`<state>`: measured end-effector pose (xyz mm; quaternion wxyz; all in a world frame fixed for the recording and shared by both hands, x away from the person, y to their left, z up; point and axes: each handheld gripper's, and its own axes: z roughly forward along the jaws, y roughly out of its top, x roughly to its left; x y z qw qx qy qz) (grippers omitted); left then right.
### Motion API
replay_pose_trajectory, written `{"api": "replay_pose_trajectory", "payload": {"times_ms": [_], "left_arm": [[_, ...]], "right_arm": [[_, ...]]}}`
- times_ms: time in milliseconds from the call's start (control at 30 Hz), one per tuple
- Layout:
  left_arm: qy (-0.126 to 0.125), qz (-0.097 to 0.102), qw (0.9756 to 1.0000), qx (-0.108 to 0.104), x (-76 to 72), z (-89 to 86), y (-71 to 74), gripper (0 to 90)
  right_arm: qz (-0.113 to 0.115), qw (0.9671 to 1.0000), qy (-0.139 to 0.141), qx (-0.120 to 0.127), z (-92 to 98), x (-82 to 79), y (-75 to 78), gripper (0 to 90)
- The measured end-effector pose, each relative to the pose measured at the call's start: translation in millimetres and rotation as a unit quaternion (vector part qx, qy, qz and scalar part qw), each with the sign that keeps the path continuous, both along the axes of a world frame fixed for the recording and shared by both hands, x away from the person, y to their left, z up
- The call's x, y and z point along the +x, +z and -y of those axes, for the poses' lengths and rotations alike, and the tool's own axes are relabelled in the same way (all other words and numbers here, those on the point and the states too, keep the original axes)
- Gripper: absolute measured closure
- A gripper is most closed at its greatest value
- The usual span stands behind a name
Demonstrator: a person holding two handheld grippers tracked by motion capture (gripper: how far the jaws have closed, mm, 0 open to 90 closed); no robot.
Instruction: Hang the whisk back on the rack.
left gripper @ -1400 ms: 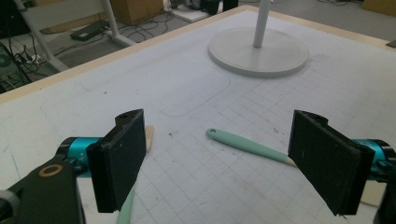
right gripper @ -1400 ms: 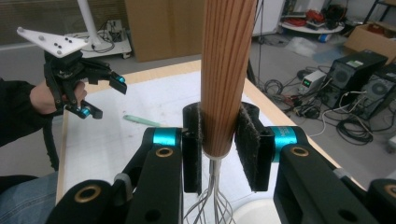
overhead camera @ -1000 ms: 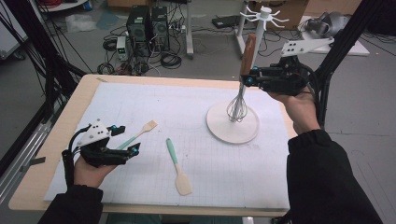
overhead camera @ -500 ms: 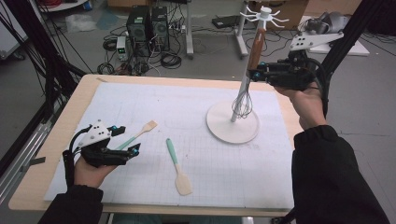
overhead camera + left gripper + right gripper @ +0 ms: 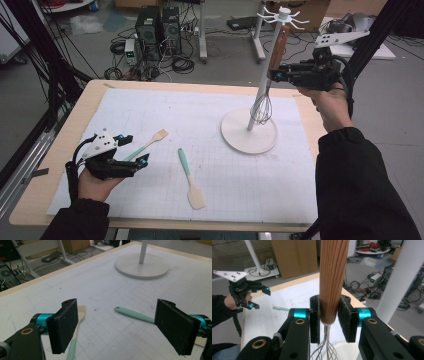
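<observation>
A whisk with a wooden handle (image 5: 278,47) and wire loops (image 5: 261,110) hangs upright beside the white pole of a hook stand (image 5: 250,142). My right gripper (image 5: 276,74) is shut on the lower end of that handle (image 5: 333,277), and the wires (image 5: 325,350) hang below the pads. The stand's pole (image 5: 399,280) rises just to the right. My left gripper (image 5: 137,150) rests low over the mat at the near left, open with nothing between its jaws (image 5: 120,325). A slotted wooden spatula (image 5: 81,311) lies by one jaw, a teal-handled spatula (image 5: 135,315) by the other.
The stand's round base (image 5: 142,266) sits on the white gridded mat (image 5: 200,115) at mid right, with hooks (image 5: 284,12) at its top. The teal-handled spatula (image 5: 190,177) lies mid-mat. Computers and cables (image 5: 155,30) stand on the floor beyond the table.
My right gripper has carried the whisk a little to the right and farther back, closer along the stand's pole. The left gripper and both spatulas have not moved.
</observation>
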<state>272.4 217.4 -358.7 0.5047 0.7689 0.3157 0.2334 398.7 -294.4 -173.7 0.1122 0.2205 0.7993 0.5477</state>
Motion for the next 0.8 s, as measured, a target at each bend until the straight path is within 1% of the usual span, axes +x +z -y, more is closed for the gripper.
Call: {"api": "replay_pose_trajectory", "payload": {"times_ms": [33, 167, 200, 267, 333, 400, 467, 633, 800], "left_arm": [[0.000, 0.000, 1.0000, 0.000, -0.2, 0.7, -0.4, 19.5], [0.000, -0.001, 1.0000, 0.002, 1.0, 0.8, -1.0, 19.6], [0.001, -0.001, 1.0000, 0.000, 1.2, 1.4, -1.5, 19.6], [-0.001, -0.001, 1.0000, 0.002, 1.2, 1.3, -1.7, 19.6], [-0.001, -0.001, 1.0000, 0.004, 1.3, 1.0, -1.7, 19.6], [-0.001, -0.001, 1.0000, 0.002, 1.5, 1.0, -2.1, 19.6], [0.000, -0.002, 1.0000, 0.001, 1.7, 1.1, -2.4, 19.6], [-0.001, 0.000, 1.0000, 0.002, 1.5, 1.2, -2.2, 19.6], [-0.002, 0.000, 1.0000, 0.001, 1.3, 0.5, -1.6, 19.6]], "right_arm": [[-0.007, 1.0000, 0.001, 0.000, 0.6, 0.3, 0.0, 72.4], [-0.008, 1.0000, 0.003, 0.000, 3.5, 3.9, -0.9, 72.4], [-0.013, 0.9999, 0.003, 0.001, 3.7, 4.4, -1.4, 72.4], [-0.014, 0.9999, 0.007, 0.000, 4.1, 6.9, -2.6, 72.4], [-0.016, 0.9999, 0.005, 0.001, 4.5, 8.8, -3.7, 72.4], [-0.017, 0.9998, 0.007, 0.000, 4.0, 10.9, -4.7, 72.4], [-0.020, 0.9997, 0.012, 0.005, 3.6, 12.8, -5.5, 72.4], [-0.022, 0.9996, 0.018, 0.010, 3.2, 16.8, -6.3, 72.4], [-0.021, 0.9996, 0.018, 0.008, -2.0, 19.4, -6.1, 72.4]]}}
